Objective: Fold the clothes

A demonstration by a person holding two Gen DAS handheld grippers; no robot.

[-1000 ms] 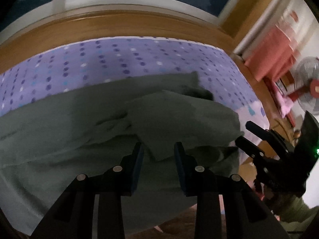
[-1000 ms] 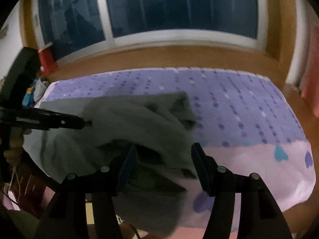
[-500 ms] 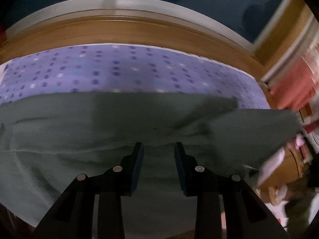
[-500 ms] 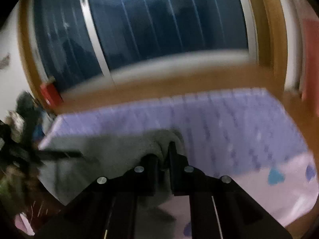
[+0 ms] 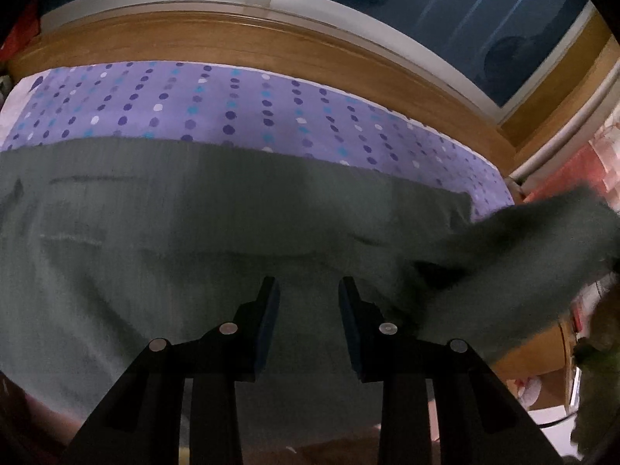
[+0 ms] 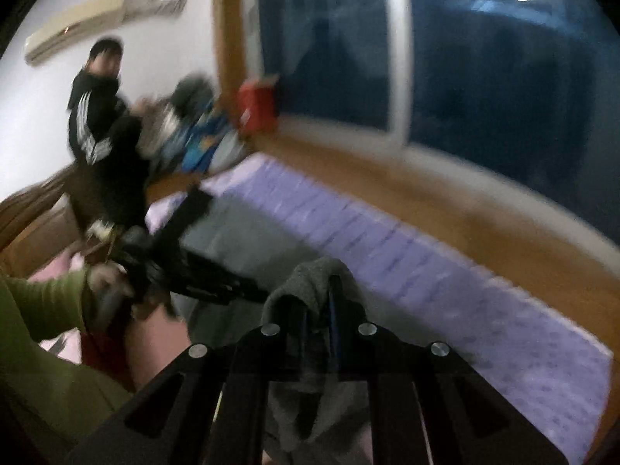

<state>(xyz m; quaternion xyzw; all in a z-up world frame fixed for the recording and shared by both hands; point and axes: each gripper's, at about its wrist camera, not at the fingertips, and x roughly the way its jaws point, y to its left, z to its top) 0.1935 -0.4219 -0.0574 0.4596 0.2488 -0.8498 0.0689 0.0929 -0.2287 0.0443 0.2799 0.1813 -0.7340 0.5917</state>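
A grey-green garment (image 5: 217, 232) is spread across the near half of a bed with a dotted purple sheet (image 5: 248, 104), its far hem lying roughly parallel to the wooden frame under the window (image 5: 465, 11). One end of the garment is raised off the bed's right edge. The right gripper (image 6: 323, 302) is clenched on a bunched fold of that cloth, which is seen wrapped over its fingertips. The left gripper (image 5: 308, 310) is held partly parted above the garment's near edge; nothing is seen pinched between its pads. A slip is judged likely: only a small bunch is caught, so the cloth could be pulled free if lifted fast. With the other side left unpinned, the whole garment could be dragged toward the right edge and creased.
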